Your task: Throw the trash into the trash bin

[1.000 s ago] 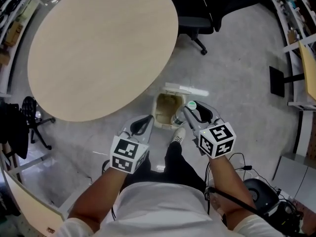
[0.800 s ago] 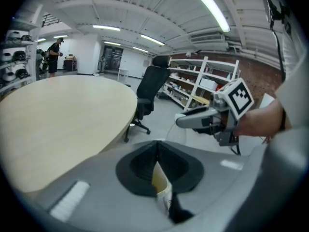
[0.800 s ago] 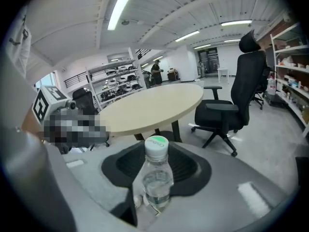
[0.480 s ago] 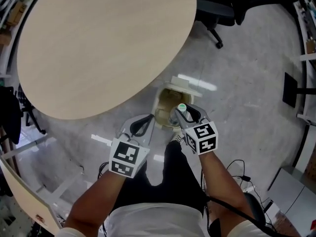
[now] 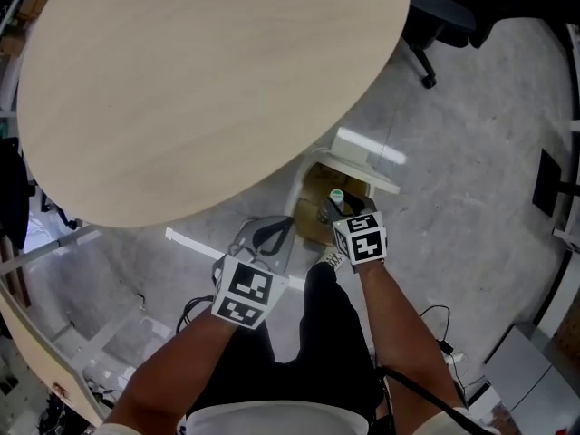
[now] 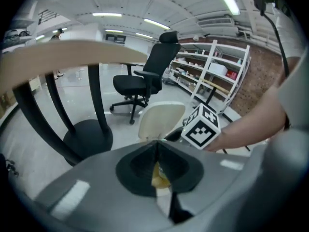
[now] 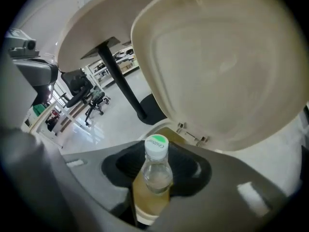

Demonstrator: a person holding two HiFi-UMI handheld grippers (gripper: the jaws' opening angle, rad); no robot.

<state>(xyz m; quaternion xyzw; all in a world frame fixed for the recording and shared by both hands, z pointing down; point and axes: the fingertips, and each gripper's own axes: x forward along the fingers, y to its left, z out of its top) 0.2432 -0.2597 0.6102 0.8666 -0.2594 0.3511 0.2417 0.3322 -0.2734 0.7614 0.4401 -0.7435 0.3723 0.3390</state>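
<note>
The cream trash bin (image 5: 311, 191) stands on the floor under the table's edge, its lid (image 5: 364, 163) swung up and open. My right gripper (image 5: 343, 210) is shut on a clear bottle (image 7: 156, 175) with yellowish liquid and a green-topped white cap (image 5: 336, 196), held upright just over the bin's mouth. In the right gripper view the raised lid (image 7: 222, 66) fills the frame above the bottle. My left gripper (image 5: 275, 236) hangs left of the bin, jaws together, with a small yellowish scrap (image 6: 159, 176) pinched deep between them.
A large round wooden table (image 5: 199, 80) overhangs the bin, standing on dark legs (image 6: 94, 105) and a round base (image 6: 87, 139). A black office chair (image 6: 142, 83) and shelves (image 6: 217, 76) stand beyond. The person's legs and a shoe (image 5: 332, 259) are just below the bin; cables (image 5: 435, 320) lie at the right.
Both grippers have sunk toward the floor. The right one carried the bottle down and forward, from beside the bin's rim to over its opening.
</note>
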